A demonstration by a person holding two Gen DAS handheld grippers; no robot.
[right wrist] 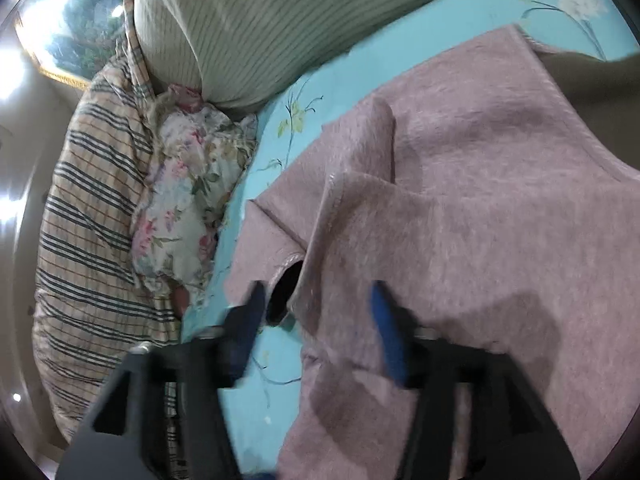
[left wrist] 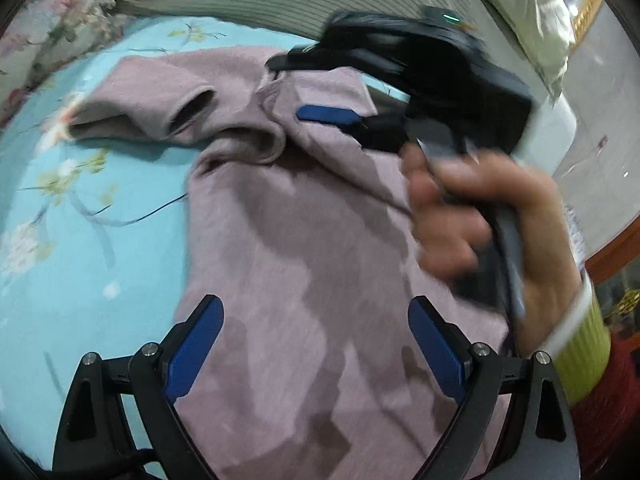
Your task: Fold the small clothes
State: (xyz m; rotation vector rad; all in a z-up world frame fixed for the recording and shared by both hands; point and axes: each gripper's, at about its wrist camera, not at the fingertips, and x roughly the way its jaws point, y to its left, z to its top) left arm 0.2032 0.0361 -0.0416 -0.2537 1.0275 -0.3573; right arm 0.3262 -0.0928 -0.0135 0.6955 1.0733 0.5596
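Garment: a mauve-pink knitted sweater lies spread on a turquoise bedsheet printed with pale flowers; it fills the ground directly ahead of and beneath both grippers

Left gripper: the black two-finger gripper with blue pads has its jaws spread wide, nothing between them; it hovers over the sweater's body, and whether the pads touch the cloth cannot be told

Right gripper: the second black gripper with blue pads is motion-blurred in its own view; its jaws stand apart, straddling the sweater's edge, with one cuff opening just ahead between the fingers

Right gripper seen from the left wrist: it sits ahead and to the right of the left gripper, one blue pad lying against the sweater near the folded collar area

Hand: the person's right hand grips the right gripper's handle, blurred, with a lime-green sleeve cuff at the wrist

Sleeve: ahead and to the left of the left gripper, a sleeve lies folded across the garment's upper part, cuff open toward the camera

Bedding: a grey-green ribbed cushion lies far ahead of the right gripper; a floral pillow and a beige plaid blanket are to its left
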